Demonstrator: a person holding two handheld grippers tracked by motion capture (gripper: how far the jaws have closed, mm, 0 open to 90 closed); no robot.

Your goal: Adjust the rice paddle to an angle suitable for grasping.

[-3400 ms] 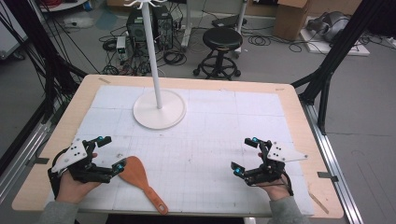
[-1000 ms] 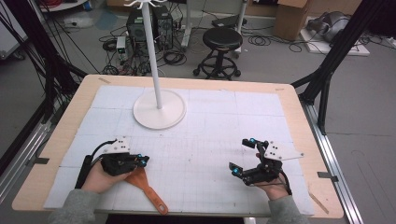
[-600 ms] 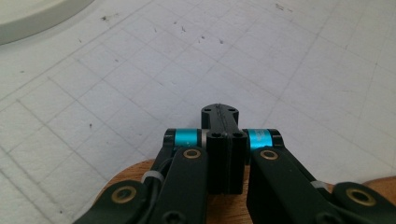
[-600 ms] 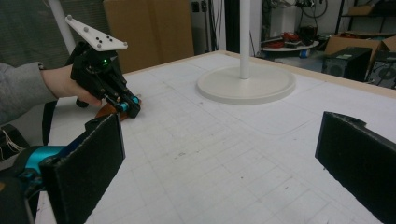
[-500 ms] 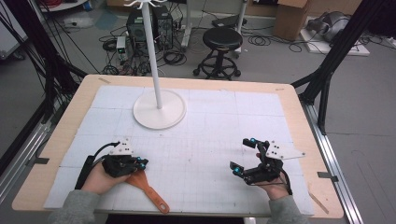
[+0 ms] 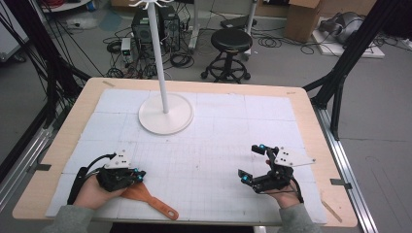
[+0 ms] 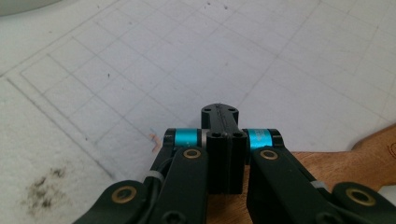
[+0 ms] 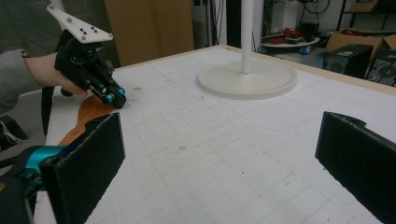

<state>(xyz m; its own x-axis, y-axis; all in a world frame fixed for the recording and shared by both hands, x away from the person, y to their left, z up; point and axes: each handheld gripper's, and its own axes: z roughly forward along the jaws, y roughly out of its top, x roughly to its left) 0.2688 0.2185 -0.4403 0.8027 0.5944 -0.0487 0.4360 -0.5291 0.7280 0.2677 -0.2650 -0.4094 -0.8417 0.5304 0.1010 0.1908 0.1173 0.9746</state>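
At the left of the high view, the left hand-held gripper (image 6: 137, 175) has come down onto the wooden spatula (image 6: 145, 196), where a few seconds ago it lay beside the blade with its jaws apart; now the jaws are pressed fully together over the wood, seen in the left gripper view as two black fingers meeting above the brown blade (image 7: 299, 163); whether they truly pinch the blade's edge or merely rest on it cannot be told, since the tips hide the contact. The spatula lies flat on the tabletop (image 6: 204, 145) near the front left edge, its blade under the gripper, its handle running toward the person; over the last second it has hardly shifted. This suggests the grasp has been made and the lift is the likely next step. Farther back stands the white hanger stand (image 6: 165, 113), untouched. At the right, the right hand-held gripper (image 6: 255, 165) has kept its place, jaws wide open, holding nothing.
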